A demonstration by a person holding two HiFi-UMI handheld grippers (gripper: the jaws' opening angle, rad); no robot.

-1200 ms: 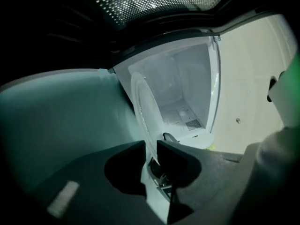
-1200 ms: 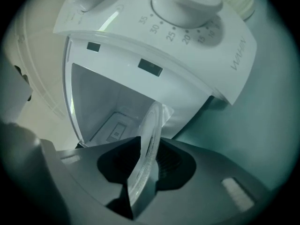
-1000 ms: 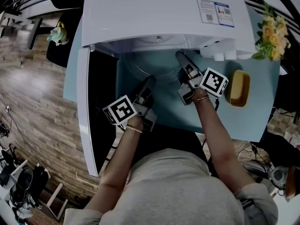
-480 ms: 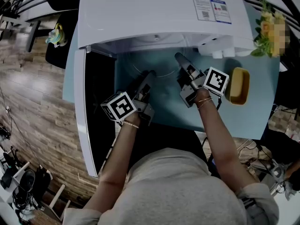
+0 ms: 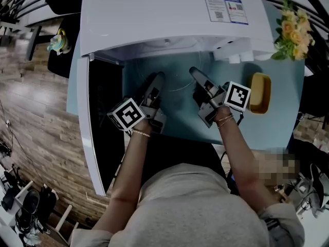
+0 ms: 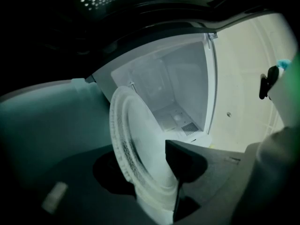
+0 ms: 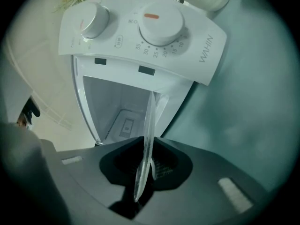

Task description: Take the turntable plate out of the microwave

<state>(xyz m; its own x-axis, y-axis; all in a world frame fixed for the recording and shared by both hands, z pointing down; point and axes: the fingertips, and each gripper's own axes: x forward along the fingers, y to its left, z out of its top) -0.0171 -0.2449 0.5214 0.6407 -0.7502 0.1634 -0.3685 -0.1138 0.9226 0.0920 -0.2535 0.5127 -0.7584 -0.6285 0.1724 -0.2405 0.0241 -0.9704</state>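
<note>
Your turntable plate point(image 6: 129, 139) is clear, ribbed glass, held just in front of the microwave point(image 5: 169, 14) at frame centre. Your left gripper point(image 5: 156, 81) and right gripper point(image 5: 195, 75) each pinch its rim on opposite sides. The open door point(image 5: 100, 127) stands at left, and the table point(image 5: 180, 120) lies beneath.

Brand "WAHIN" stood on the control panel point(image 7: 126, 29) of the microwave point(image 5: 154, 19), near its right edge in the right gripper view. Timer dial point(image 7: 161, 17) had nos. 35, 30, 25, 20, 15, 10 printed round its lower rim. Small oval badge point(image 7: 118, 42) beside it: print too small to read. Head view: sticker point(image 5: 226, 9) on microwave top w/ what looked like QR codes, text illegible. Left marker cube point(image 5: 127, 114) & right marker cube point(image 5: 236, 96) bore black-and-white square codes.
</note>
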